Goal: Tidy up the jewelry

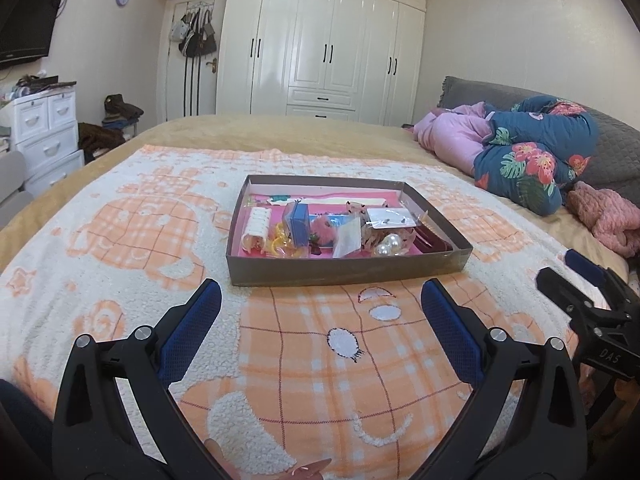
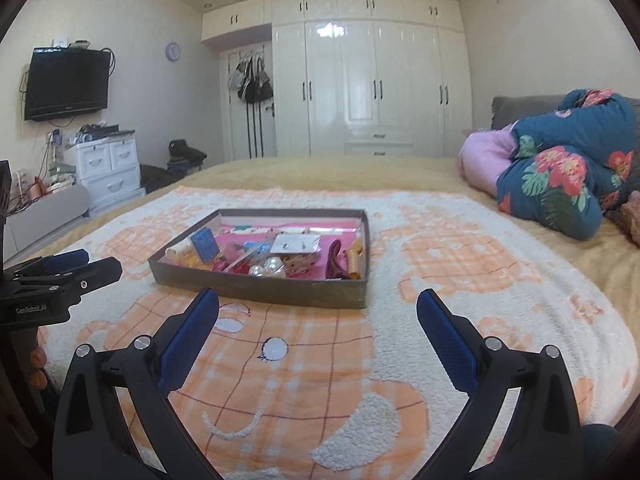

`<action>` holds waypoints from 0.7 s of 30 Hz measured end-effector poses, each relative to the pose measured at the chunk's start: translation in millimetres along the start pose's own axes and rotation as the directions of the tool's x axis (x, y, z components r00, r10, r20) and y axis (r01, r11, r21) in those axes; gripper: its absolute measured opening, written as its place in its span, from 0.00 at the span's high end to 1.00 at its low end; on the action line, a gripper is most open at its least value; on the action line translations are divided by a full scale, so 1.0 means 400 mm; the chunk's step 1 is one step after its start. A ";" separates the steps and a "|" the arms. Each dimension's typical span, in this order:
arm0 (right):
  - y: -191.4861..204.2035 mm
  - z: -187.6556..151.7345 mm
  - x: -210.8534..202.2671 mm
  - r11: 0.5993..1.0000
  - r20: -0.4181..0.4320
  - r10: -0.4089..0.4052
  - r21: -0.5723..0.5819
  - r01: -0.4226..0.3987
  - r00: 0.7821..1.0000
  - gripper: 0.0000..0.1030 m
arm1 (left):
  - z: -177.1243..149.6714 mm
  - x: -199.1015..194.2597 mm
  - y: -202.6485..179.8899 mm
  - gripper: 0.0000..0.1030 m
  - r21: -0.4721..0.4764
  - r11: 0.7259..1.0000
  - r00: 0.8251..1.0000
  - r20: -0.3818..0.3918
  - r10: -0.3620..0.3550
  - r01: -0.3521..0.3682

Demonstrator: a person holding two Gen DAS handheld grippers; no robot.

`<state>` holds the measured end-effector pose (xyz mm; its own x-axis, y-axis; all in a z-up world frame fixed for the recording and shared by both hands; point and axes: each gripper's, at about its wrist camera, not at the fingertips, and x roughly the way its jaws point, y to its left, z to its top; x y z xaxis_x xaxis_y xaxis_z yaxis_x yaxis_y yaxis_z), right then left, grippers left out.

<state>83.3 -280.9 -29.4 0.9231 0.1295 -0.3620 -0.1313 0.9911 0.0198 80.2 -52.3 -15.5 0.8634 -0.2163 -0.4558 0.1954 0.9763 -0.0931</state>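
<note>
On the left of the room, a black flat-screen television (image 2: pixel 66 84) hangs on the wall above a white plastic drawer unit (image 2: pixel 108 168). Nearer, the left gripper (image 1: pixel 320 300) hovers over the bed with its blue-padded fingers (image 1: pixel 192 332) spread wide and nothing between them; in the right wrist view it shows at the left edge (image 2: pixel 60 270).

Ahead of both grippers, near the middle of the bed, a shallow grey-brown cardboard tray with a pink floor (image 1: pixel 344 272) sits on a fleecy cream-and-orange checked blanket (image 1: pixel 320 360). Read from left to right, the tray holds a white ribbed hair clip (image 1: pixel 258 226), yellow-orange rings (image 1: pixel 282 242), a small blue box standing upright (image 1: pixel 298 226), a fluffy pink pompom (image 1: pixel 322 228), clear plastic packets (image 1: pixel 388 216) and two large white pearl beads (image 1: pixel 388 246). A dark red claw clip (image 2: pixel 334 260) and an amber ribbed clip (image 2: pixel 354 258) lie against the tray's right wall.

The right gripper (image 2: pixel 318 300) also hovers above the blanket, fingers wide apart and empty. Behind stands a glossy cream wardrobe (image 2: pixel 372 80); far right lies a bunched blue floral quilt (image 2: pixel 568 168).
</note>
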 end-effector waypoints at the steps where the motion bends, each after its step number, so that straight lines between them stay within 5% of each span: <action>1: -0.001 -0.002 -0.011 1.000 0.017 -0.006 -0.005 0.006 1.000 0.06 | -0.001 -0.003 -0.001 0.11 0.004 1.000 1.000 0.009 0.008 -0.008; 11: 0.004 -0.011 -0.098 0.998 0.174 -0.027 -0.053 0.037 0.984 0.06 | -0.012 -0.046 -0.002 0.11 0.012 1.000 0.997 0.070 0.026 -0.027; 21: -0.022 -0.023 -0.079 0.999 0.136 -0.041 0.004 0.041 0.990 0.06 | -0.010 -0.051 -0.001 0.11 0.006 1.000 0.996 0.086 0.021 -0.021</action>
<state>51.9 -294.1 -26.8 0.9683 0.0917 -0.2323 -0.0923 0.9957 0.0083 60.8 -48.4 -9.5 0.9039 -0.1960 -0.3803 0.1799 0.9806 -0.0777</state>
